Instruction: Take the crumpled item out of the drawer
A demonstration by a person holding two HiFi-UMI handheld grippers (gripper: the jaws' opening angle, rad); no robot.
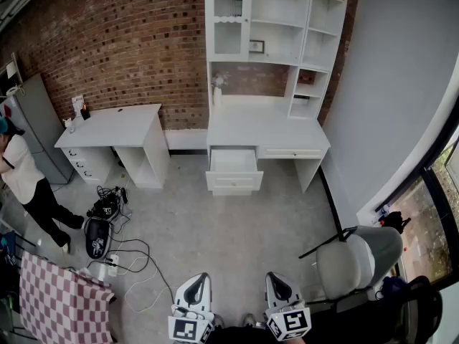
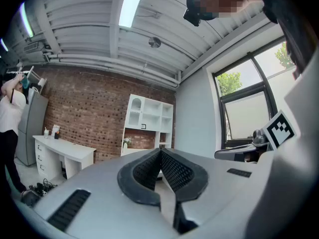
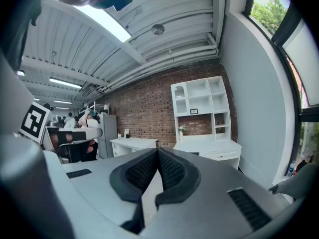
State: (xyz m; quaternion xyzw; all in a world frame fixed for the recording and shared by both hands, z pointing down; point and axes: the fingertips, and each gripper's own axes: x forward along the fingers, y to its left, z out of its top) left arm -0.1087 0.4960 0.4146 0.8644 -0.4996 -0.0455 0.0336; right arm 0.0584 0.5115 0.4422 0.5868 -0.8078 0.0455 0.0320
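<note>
The white desk with a hutch (image 1: 267,131) stands across the room against the brick wall. Its left drawer (image 1: 233,170) is pulled open; the inside looks white, and from here I cannot make out a crumpled item in it. Both grippers are held low at the bottom of the head view, far from the desk. My left gripper (image 1: 201,277) is shut, its ribbed pads (image 2: 172,169) meeting at the tips with nothing between them. My right gripper (image 1: 273,276) is shut and empty too, with its pads (image 3: 169,167) pressed together.
A second white desk (image 1: 115,126) stands at the left, with a grey cabinet (image 1: 37,124) beside it. A person (image 1: 27,186) stands at the far left. Cables and a dark bag (image 1: 99,231) lie on the floor. A checkered cloth (image 1: 57,301) and a grey chair (image 1: 358,258) flank me.
</note>
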